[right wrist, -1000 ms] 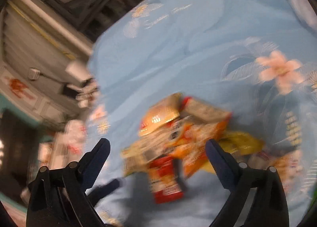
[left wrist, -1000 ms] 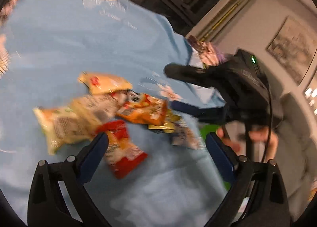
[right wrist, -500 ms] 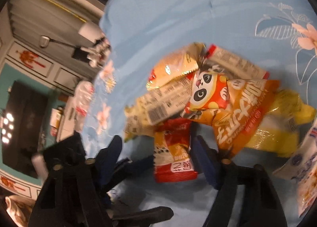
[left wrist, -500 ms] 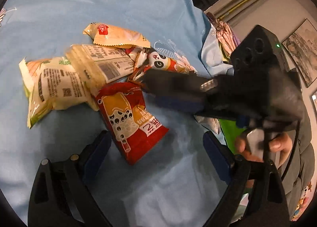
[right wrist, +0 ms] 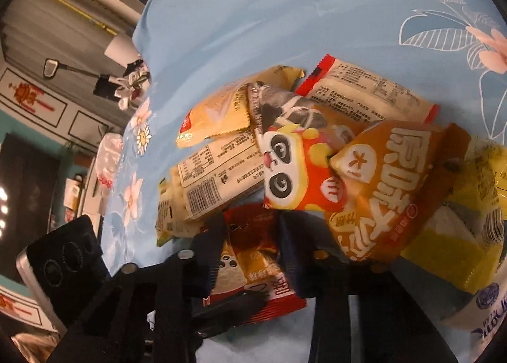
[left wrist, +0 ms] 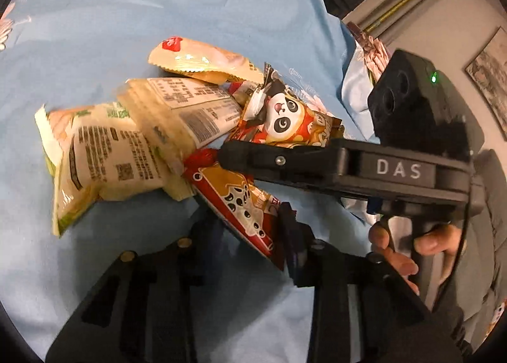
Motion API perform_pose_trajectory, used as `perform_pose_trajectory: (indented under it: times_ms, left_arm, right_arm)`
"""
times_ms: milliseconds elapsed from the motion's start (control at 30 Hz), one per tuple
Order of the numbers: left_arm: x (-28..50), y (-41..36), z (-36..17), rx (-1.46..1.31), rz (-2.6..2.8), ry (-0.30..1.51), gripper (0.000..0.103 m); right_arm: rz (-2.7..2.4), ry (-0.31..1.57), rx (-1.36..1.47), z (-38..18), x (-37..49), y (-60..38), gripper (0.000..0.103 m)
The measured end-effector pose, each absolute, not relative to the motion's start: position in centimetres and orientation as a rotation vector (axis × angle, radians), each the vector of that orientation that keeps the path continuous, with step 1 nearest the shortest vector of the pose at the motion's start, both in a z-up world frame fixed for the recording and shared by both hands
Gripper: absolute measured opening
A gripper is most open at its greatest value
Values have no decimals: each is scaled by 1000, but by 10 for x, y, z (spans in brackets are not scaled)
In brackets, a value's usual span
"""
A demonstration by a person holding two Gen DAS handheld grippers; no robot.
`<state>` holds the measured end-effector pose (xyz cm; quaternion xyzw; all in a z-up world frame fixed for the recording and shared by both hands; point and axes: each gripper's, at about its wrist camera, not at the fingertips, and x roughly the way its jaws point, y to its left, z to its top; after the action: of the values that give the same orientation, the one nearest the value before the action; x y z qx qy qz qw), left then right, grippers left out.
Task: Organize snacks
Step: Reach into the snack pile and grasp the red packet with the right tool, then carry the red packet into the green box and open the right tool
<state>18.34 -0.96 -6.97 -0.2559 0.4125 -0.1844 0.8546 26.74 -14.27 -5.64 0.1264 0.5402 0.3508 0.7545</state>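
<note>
A heap of snack packets lies on a light blue cloth [left wrist: 95, 14]. A red packet with dotted drink art [left wrist: 240, 201] lies at the near edge of the heap. My left gripper [left wrist: 244, 220] has its jaws closed in on both sides of it. My right gripper [right wrist: 250, 236] also grips this red packet [right wrist: 253, 261] from the opposite side; its finger [left wrist: 285, 160] crosses the left wrist view. An orange panda packet [right wrist: 294, 172], an orange-brown packet [right wrist: 386, 185], pale packets [left wrist: 107, 160] and a yellow packet [right wrist: 469, 236] lie around it.
The cloth's edge drops off at the left in the right wrist view [right wrist: 142, 46], with room furniture beyond. A blue-white packet [right wrist: 488, 309] lies at the far right. The hand holding the right gripper [left wrist: 399, 255] is close by.
Both grippers moved in toward the heap and their jaws narrowed from wide open onto the red packet. The right gripper's finger now lies across the packet's upper end.
</note>
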Motion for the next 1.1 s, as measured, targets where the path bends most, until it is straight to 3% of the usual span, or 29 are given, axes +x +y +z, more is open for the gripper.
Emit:
perform_pose_trajectory:
  times_ms: [333,567,867,1100]
  left_arm:
    - [171,-12,-57,-455,-383,837,30]
    - [152,-23,-12,-442,-433,762,30]
    - [133,-122,42,-344,-608,719,30]
    - [124,-225,50,-274,-790,775,30]
  right_arm:
    - [793,1099,319,-45,250,-144,28]
    - [782,986,310,8,220,-160,28]
    - [624,855,318,73,159,-261,28]
    - [428,818,401,81,122,-371,28]
